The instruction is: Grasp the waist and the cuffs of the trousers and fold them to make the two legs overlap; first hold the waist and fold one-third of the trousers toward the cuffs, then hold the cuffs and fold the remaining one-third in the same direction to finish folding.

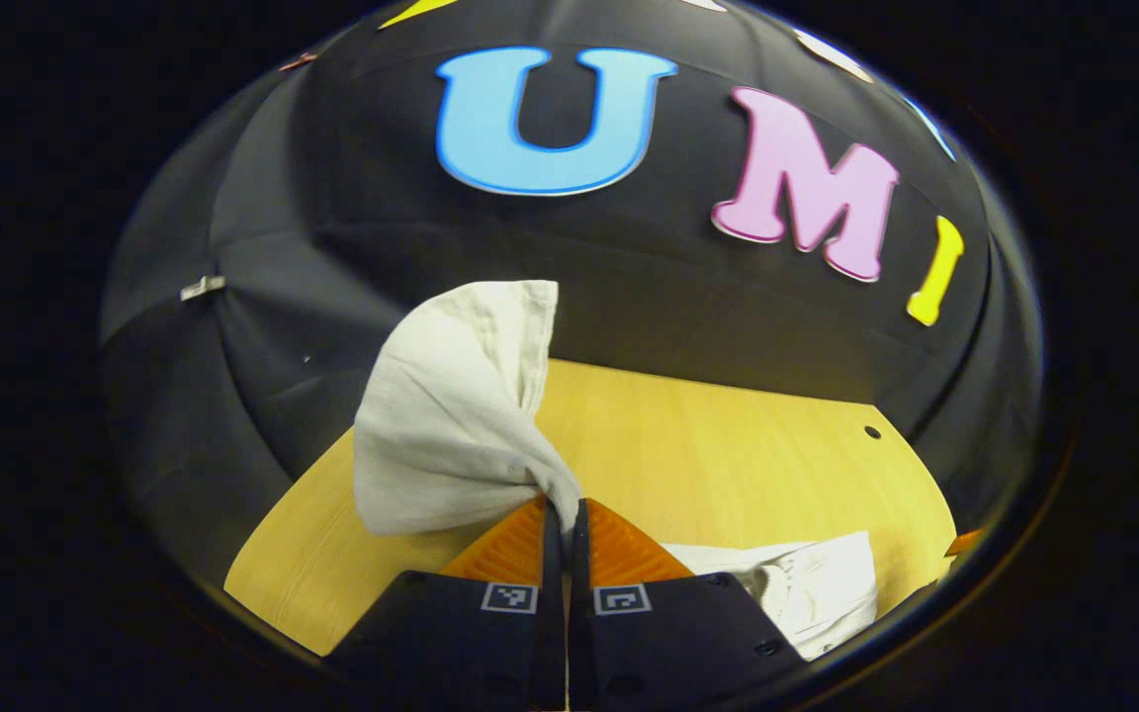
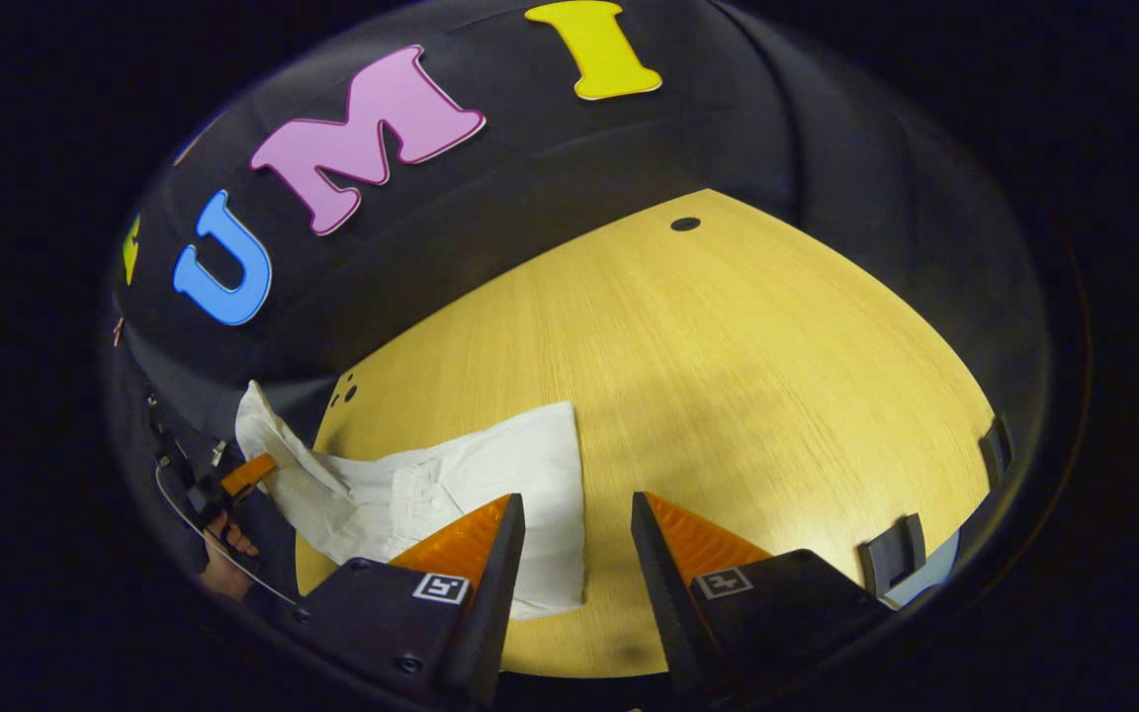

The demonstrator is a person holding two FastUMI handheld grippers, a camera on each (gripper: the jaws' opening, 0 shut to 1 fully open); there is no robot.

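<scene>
Two grippers work here: the left gripper point(image 1: 566, 509) is pinched tight on a bunch of the white trousers point(image 1: 451, 415), lifting that end off the surface point(image 1: 728, 445), while the right gripper point(image 2: 574, 509) hangs wide apart and holds nothing, above the flat part of the cloth. Thin, limp and light, the fabric droops and bunches wherever it is unsupported, so the right one should probably take an edge or corner, though whether waist or cuff lies nearest is hard to tell.
</scene>
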